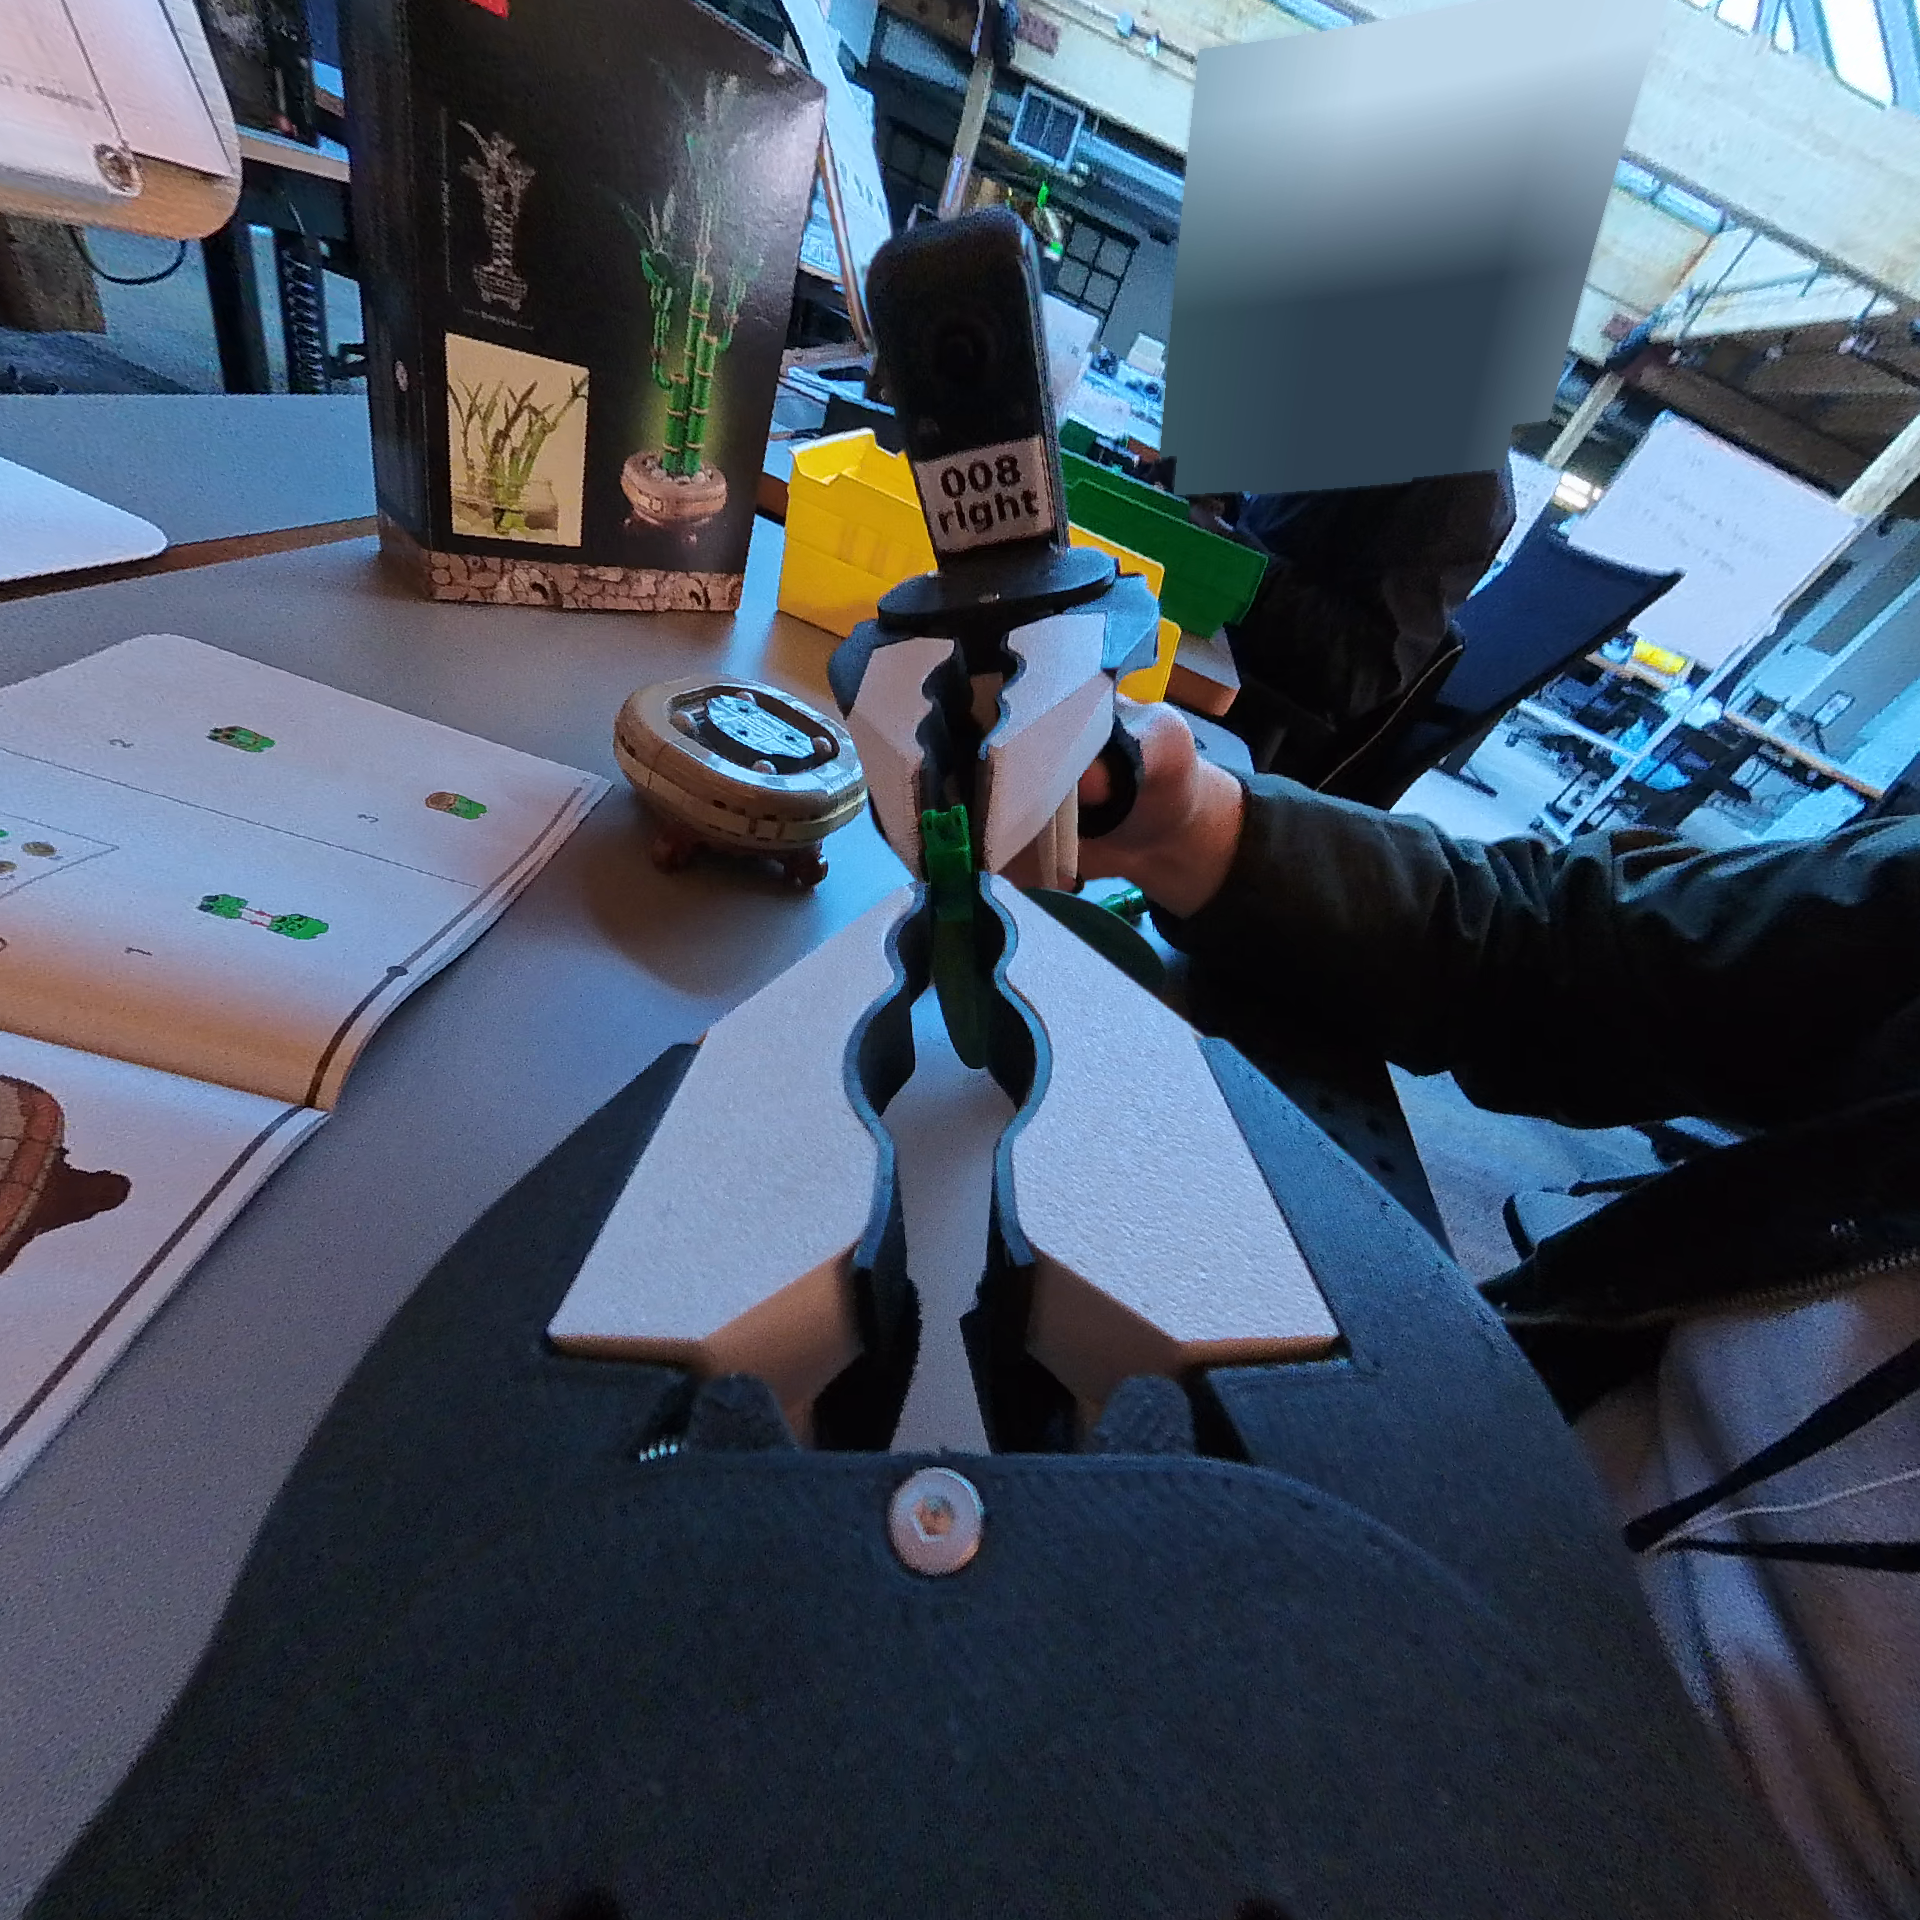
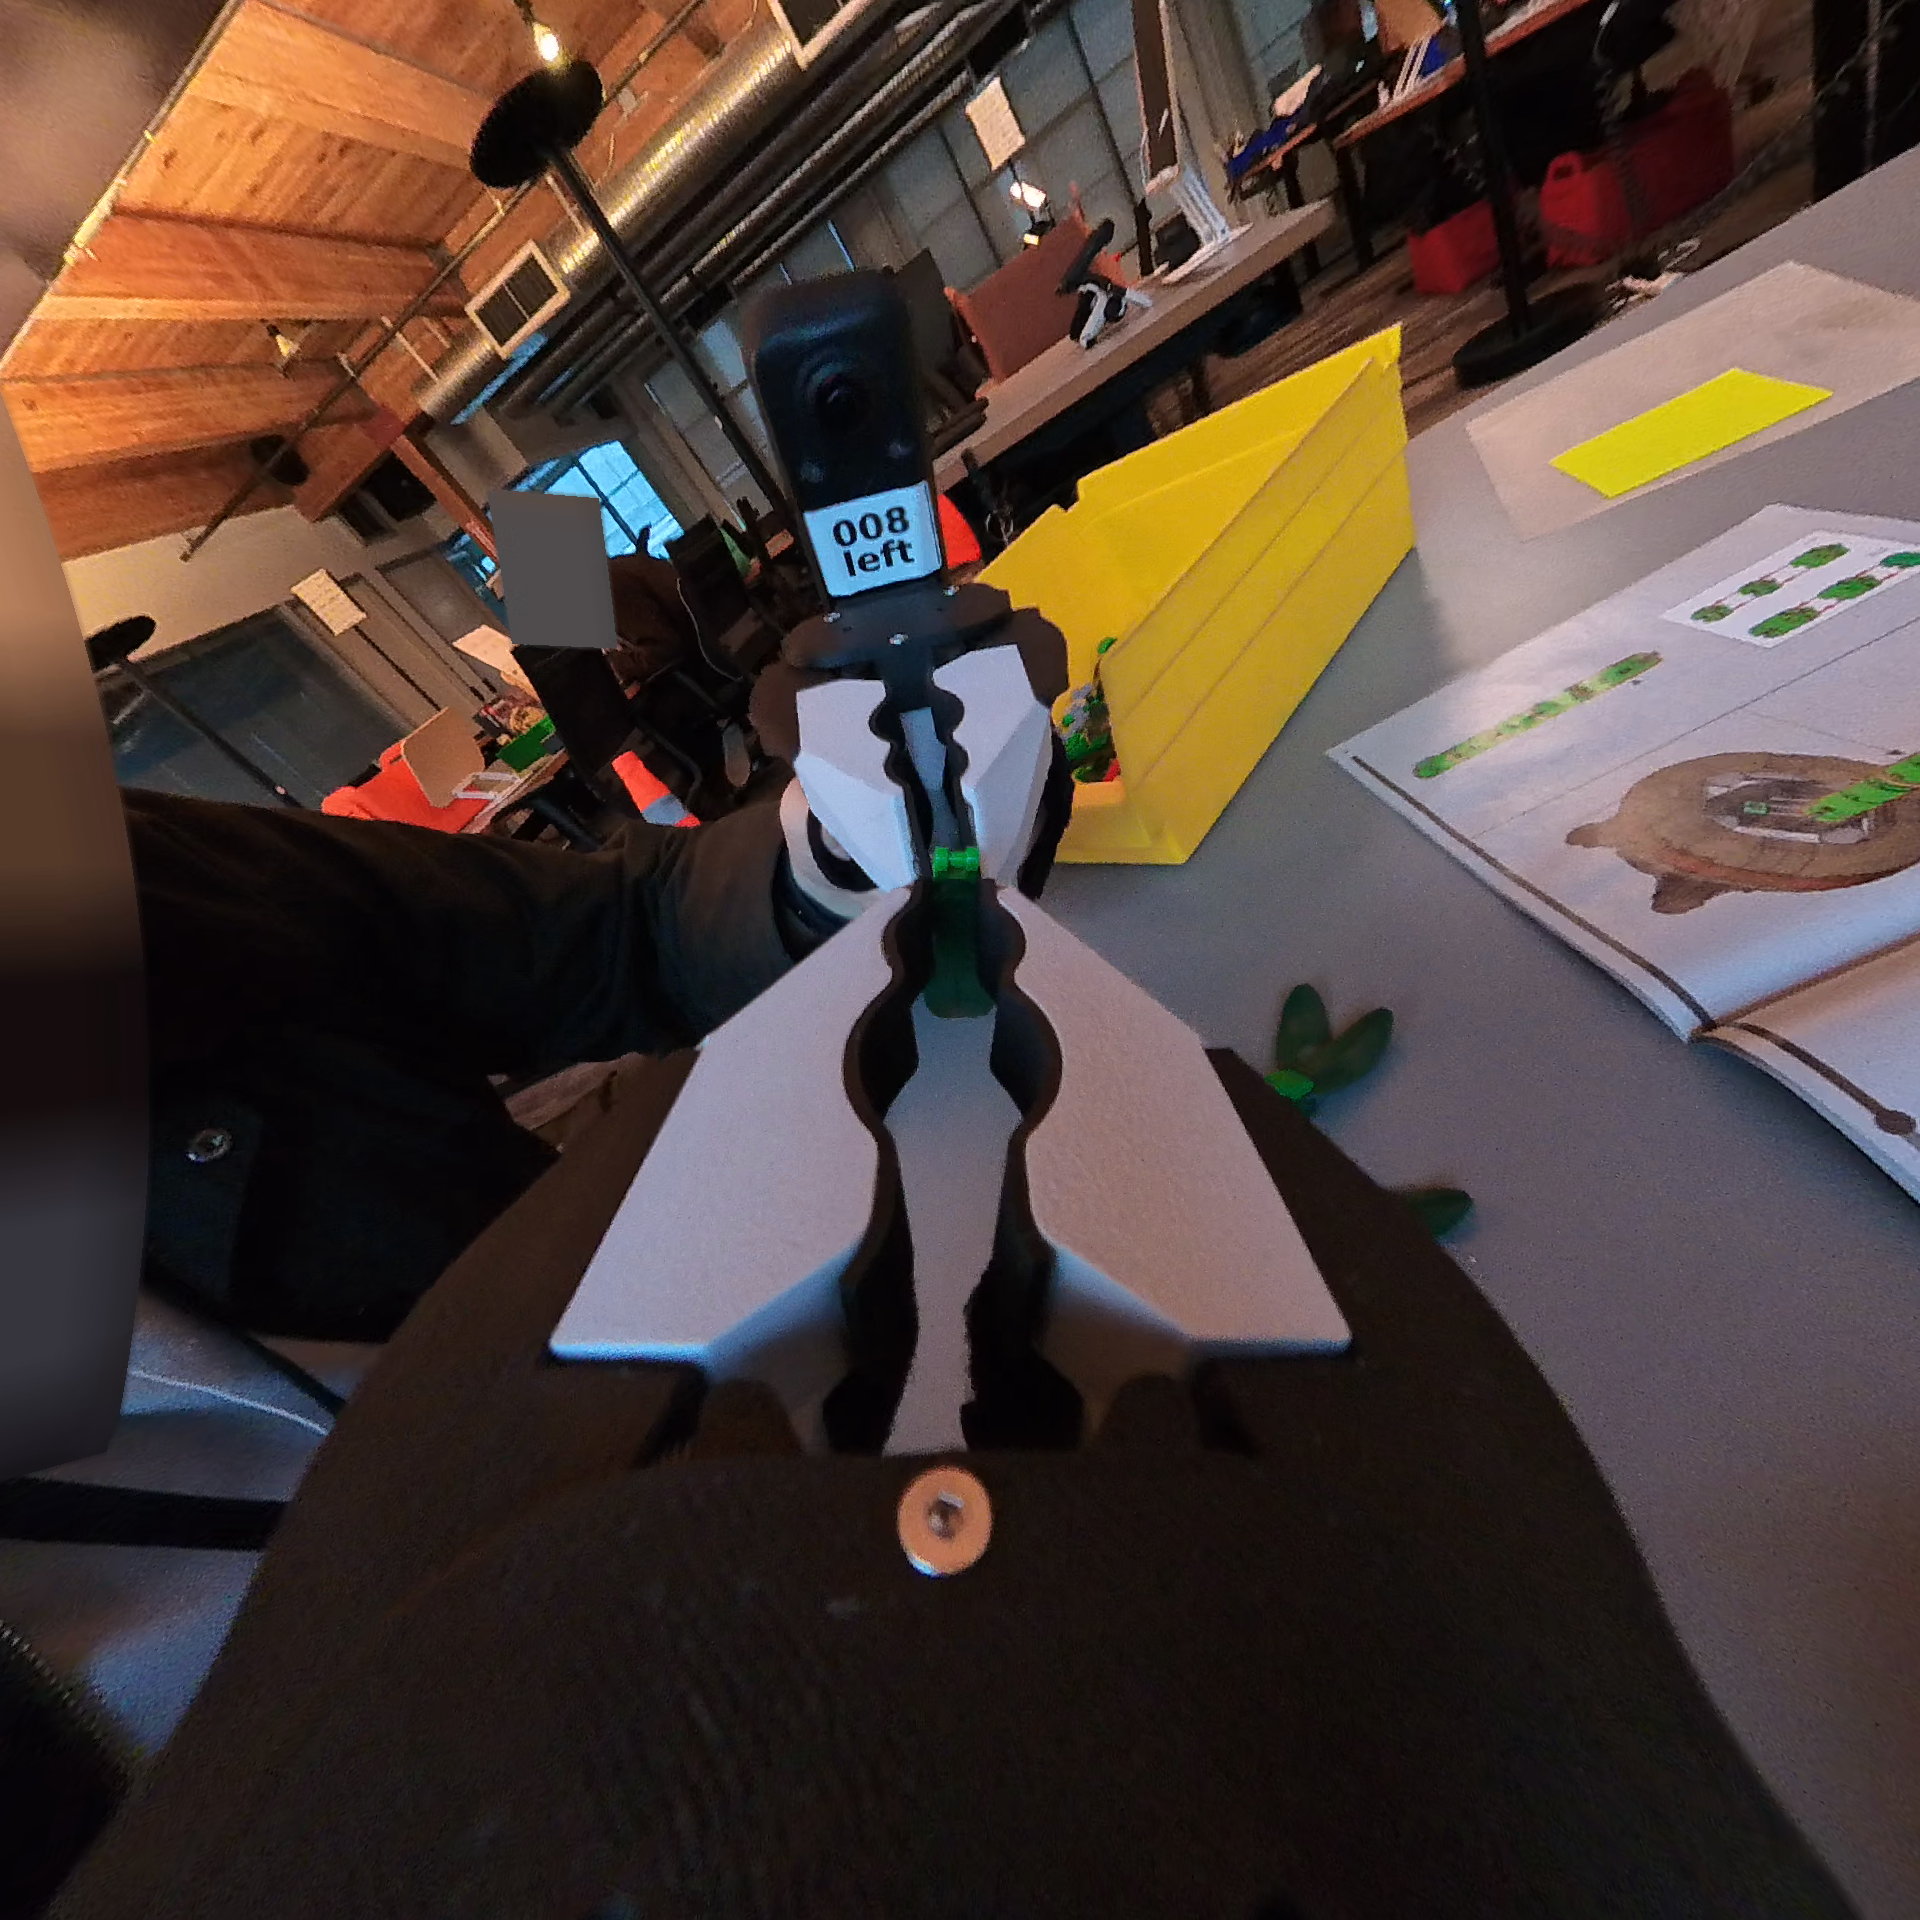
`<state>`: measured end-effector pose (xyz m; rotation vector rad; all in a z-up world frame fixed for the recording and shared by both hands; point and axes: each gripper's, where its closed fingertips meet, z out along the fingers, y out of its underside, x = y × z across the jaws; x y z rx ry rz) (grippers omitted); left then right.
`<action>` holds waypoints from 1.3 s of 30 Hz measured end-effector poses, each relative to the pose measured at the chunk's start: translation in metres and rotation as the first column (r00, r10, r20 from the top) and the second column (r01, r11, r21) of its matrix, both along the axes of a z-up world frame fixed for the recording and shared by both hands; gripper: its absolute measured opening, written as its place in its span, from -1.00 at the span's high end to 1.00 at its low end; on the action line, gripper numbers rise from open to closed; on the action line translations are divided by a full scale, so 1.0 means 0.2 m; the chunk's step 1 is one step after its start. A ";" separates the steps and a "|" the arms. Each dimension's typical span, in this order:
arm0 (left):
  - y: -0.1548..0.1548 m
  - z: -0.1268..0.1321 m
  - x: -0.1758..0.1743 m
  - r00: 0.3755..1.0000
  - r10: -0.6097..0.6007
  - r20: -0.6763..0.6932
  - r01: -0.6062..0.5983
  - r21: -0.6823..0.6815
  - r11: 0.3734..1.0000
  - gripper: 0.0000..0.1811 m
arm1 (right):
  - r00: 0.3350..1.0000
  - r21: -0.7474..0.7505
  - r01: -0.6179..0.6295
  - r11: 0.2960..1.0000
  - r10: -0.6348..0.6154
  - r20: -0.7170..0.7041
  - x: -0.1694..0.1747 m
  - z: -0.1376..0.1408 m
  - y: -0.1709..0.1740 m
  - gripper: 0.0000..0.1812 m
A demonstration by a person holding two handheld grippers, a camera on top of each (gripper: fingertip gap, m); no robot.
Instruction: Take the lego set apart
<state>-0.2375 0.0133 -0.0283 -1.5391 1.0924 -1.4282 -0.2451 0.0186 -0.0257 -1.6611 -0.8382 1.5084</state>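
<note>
Holding small green lego pieces (image 2: 1091,732), a yellow bin (image 2: 1236,634); both tongs (image 1: 951,904) (image 2: 951,894) clamped on one green leaf piece (image 1: 951,914).

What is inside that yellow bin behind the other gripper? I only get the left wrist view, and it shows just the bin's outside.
Observer: The right wrist view looks at the open end of the yellow bin. Small green lego pieces lie inside.
Operator: Anything on the table past the booklet?
Observer: Yes. Beyond the open instruction booklet, a flat yellow sheet lies on a pale mat.
</note>
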 end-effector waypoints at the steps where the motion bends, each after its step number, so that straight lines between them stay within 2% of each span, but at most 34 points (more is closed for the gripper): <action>1: -0.01 -0.01 0.00 1.000 -0.005 -0.009 0.005 0.015 1.000 0.95 | 1.000 0.010 -0.007 1.000 0.007 0.013 0.00 -0.01 -0.01 0.93; 8: -0.06 0.02 0.01 1.000 -0.018 -0.006 0.018 0.040 0.999 0.95 | 0.998 0.044 -0.042 0.998 0.040 0.041 0.01 0.02 -0.06 0.93; 9: -0.06 0.03 0.00 1.000 -0.016 -0.003 0.016 0.044 0.999 1.00 | 0.998 0.051 -0.038 0.998 0.035 0.050 0.02 0.02 -0.06 0.92; 10: -0.01 0.05 -0.03 0.999 0.046 0.025 -0.047 0.037 0.998 1.00 | 0.999 0.066 -0.017 0.998 0.014 0.048 0.06 0.03 -0.05 0.92; 12: 0.12 0.18 -0.16 0.978 0.145 0.151 -0.144 -0.017 0.989 1.00 | 0.994 0.055 0.048 0.997 -0.042 -0.103 0.21 0.18 -0.01 0.94; 13: 0.14 0.24 -0.22 0.964 0.153 0.217 -0.142 -0.066 0.988 1.00 | 0.986 0.076 0.058 0.995 -0.045 -0.163 0.25 0.25 -0.02 0.94; 15: 0.12 0.29 -0.25 0.947 0.119 0.297 -0.097 -0.088 0.991 1.00 | 0.990 0.142 0.036 0.989 -0.015 -0.144 0.22 0.27 -0.07 0.94; 16: 0.08 0.28 -0.22 0.954 0.077 0.289 -0.056 -0.081 0.995 0.99 | 0.994 0.151 0.019 0.988 -0.002 -0.110 0.17 0.25 -0.09 0.94; 18: 0.00 0.22 -0.12 0.974 0.019 0.225 -0.007 -0.055 0.998 0.61 | 0.993 0.104 -0.016 0.994 0.028 -0.114 0.09 0.20 -0.09 0.93; 20: -0.03 0.17 -0.05 0.986 0.018 0.166 -0.019 0.005 1.000 0.75 | 0.992 0.051 -0.062 0.997 0.067 -0.103 0.03 0.14 -0.10 0.93; 23: -0.06 0.14 -0.03 0.991 0.017 0.129 -0.024 0.059 0.998 0.89 | 0.996 0.046 -0.053 0.998 0.056 -0.065 0.00 0.09 -0.08 0.93; 27: -0.06 0.11 -0.02 0.994 -0.014 0.105 0.013 0.009 1.000 1.00 | 0.997 0.049 -0.037 0.998 0.040 -0.065 -0.01 0.08 -0.06 0.94; 35: -0.05 0.08 -0.03 0.997 -0.019 0.079 0.020 -0.006 1.000 0.95 | 0.998 0.050 -0.039 0.998 0.041 -0.046 -0.01 0.06 -0.06 0.93; 39: -0.04 0.08 -0.03 0.996 -0.033 0.084 0.037 -0.046 0.998 0.83 | 0.998 0.048 -0.044 0.998 0.046 -0.042 -0.02 0.05 -0.06 0.93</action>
